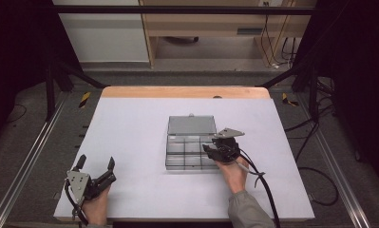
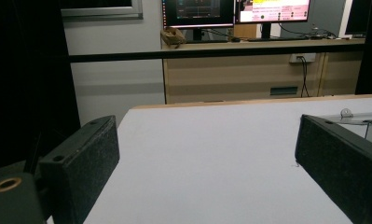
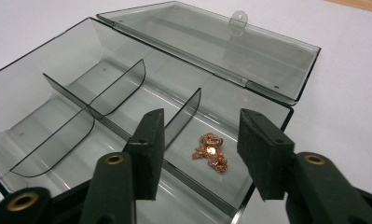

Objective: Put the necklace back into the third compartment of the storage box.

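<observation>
A clear compartment box [image 1: 191, 142] is seen at the centre of the white table [image 1: 130, 137], its lid [image 3: 221, 51] laid open. A copper-coloured chain [image 3: 210, 151] is seen in one corner compartment. The right gripper [image 3: 200, 154] is held above it, jaws parted, empty. The left gripper [image 1: 96, 164] is seen lower left, jaws wide, empty.

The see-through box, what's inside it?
Inside the box, a small coppery chain lies in one compartment, between the right gripper's open jaws. Other visible compartments look empty; the nearest part is covered.
</observation>
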Motion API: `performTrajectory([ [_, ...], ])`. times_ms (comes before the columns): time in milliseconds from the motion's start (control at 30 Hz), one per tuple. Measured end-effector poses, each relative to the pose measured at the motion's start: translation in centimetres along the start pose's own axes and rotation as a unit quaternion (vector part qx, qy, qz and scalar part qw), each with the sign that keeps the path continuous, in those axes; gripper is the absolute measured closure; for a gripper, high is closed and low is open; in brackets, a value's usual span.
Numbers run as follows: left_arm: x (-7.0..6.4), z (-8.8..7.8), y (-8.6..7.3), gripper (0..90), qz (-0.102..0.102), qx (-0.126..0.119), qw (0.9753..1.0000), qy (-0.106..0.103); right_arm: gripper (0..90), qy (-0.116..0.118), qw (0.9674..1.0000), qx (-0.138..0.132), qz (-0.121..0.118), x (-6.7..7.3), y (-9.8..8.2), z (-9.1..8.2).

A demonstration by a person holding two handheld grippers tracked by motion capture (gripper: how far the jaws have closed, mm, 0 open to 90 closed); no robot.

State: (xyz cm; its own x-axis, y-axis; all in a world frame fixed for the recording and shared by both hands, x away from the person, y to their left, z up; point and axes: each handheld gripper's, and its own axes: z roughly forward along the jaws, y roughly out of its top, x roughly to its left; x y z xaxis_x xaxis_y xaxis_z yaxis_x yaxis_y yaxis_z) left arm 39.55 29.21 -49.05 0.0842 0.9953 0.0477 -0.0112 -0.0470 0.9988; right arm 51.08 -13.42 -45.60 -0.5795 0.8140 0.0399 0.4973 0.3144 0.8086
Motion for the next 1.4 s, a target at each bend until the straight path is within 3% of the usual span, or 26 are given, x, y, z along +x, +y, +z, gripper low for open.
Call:
performTrajectory([
  [167,0.0,0.0,0.0,6.1,0.0,0.0,1.0,0.0,39.0,0.006,1.0,-0.003,0.003,0.0,0.1,-0.2],
  [367,0.0,0.0,0.0,6.0,0.0,0.0,1.0,0.0,22.1,-0.011,0.9998,-0.016,-0.005,0.1,0.2,-0.5],
  [667,0.0,0.0,0.0,6.0,0.0,0.0,1.0,0.0,3.9,-0.036,0.999,-0.022,-0.013,0.2,0.3,-0.8],
  [867,0.0,0.0,0.0,6.0,0.0,0.0,1.0,0.0,3.8,-0.028,0.9993,-0.019,-0.014,0.2,0.4,-1.4],
  [1167,0.0,0.0,0.0,6.0,0.0,0.0,1.0,0.0,5.0,-0.03,0.998,-0.054,-0.015,0.1,0.8,-4.1],
  [1367,0.0,0.0,0.0,6.1,0.0,0.0,1.0,0.0,5.4,-0.049,0.9945,-0.093,-0.008,-0.1,0.6,-6.5],
  [1400,0.0,0.0,0.0,6.0,0.0,0.0,1.0,0.0,5.4,-0.058,0.9915,-0.116,0.008,-0.3,0.2,-7.5],
])
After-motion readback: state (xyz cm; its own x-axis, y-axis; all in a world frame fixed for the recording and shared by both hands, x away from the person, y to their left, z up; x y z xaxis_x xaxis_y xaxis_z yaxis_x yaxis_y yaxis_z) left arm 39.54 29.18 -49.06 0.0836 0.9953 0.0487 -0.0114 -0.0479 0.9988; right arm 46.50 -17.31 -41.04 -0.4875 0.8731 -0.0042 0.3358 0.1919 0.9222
